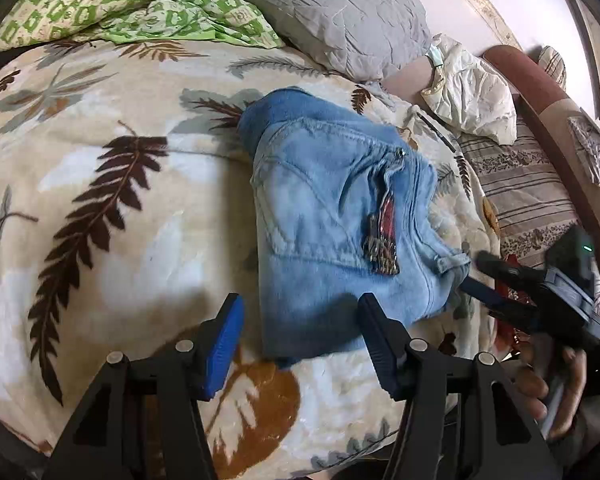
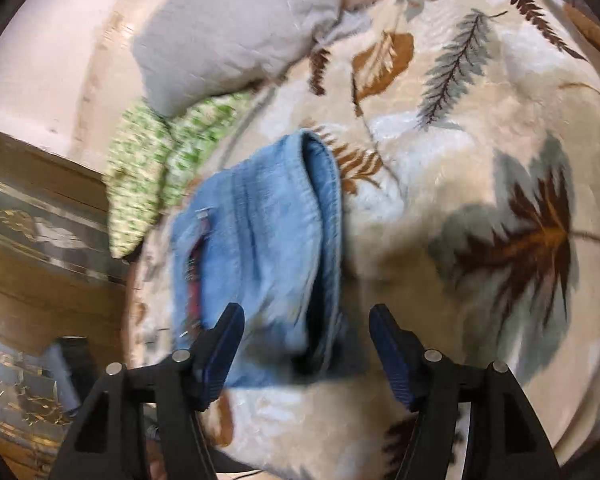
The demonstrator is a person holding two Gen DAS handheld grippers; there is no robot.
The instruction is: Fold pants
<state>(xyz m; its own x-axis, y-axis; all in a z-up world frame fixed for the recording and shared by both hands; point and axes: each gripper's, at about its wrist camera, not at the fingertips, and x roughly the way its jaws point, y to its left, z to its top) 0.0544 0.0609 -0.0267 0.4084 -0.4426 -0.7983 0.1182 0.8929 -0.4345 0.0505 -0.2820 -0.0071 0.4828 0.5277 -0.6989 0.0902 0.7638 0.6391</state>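
Light blue jeans [image 1: 332, 216] lie folded into a compact bundle on a leaf-patterned blanket [image 1: 120, 240], a red and dark patch showing on top. My left gripper [image 1: 300, 320] is open, its blue pads standing apart over the bundle's near edge without pressing it. To the right, a hand [image 1: 552, 392] holds the right gripper [image 1: 478, 272] just off the bundle's right corner. In the right wrist view the jeans [image 2: 260, 240] are blurred. The right gripper [image 2: 306, 332] is open there, with the jeans' near edge lying between its fingers, untouched.
A grey pillow [image 1: 320, 12] and a green checked quilt [image 1: 120, 4] lie at the far side of the bed. A crumpled white cloth [image 1: 472, 100] and striped cushions [image 1: 520, 192] sit on a sofa to the right. Wooden furniture [image 2: 40, 240] stands beside the bed.
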